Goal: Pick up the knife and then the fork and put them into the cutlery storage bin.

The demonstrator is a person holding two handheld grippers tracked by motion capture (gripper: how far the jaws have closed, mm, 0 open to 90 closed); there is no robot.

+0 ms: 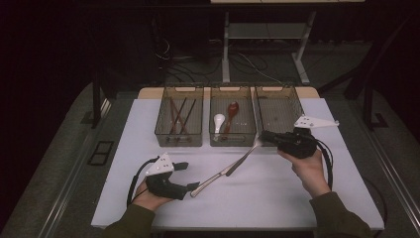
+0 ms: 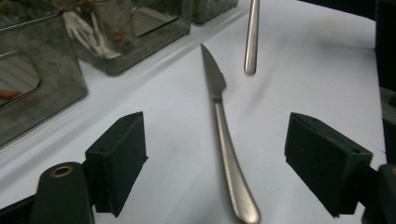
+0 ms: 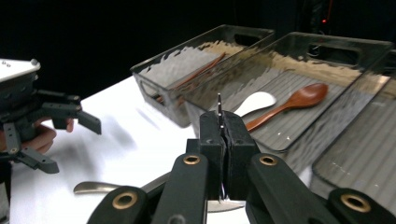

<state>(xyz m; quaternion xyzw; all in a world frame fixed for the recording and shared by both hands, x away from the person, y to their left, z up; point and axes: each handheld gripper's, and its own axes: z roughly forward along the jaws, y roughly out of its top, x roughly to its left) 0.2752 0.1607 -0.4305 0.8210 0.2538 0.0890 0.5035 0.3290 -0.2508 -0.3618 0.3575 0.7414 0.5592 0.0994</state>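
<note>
White table (image 1: 297,198); slim, matte steel knife (image 2: 223,135) lying flat between open left gripper (image 2: 233,163).

A: What colour is the table (image 1: 277,198)?

B: White and plain, with no pattern. The floor round it is dull grey.

A: And the three bins at the table's far edge?

B: Smoky, see-through grey-brown. The left bin (image 1: 179,116) holds reddish-brown chopsticks (image 1: 181,115). The middle bin (image 1: 232,116) has a white spoon (image 1: 218,122) beside a red-brown wooden spoon (image 1: 231,113). The right bin (image 1: 279,111) shows a fine ribbed floor.

A: The cutlery on the table?

B: The knife (image 2: 224,135) is brushed silver, and so is the fork (image 1: 243,156).

A: The grippers?

B: Both black, each topped by a pale grey plate: left gripper (image 1: 192,187), right gripper (image 1: 263,135). Brass-coloured rivets sit in the jaws.
</note>
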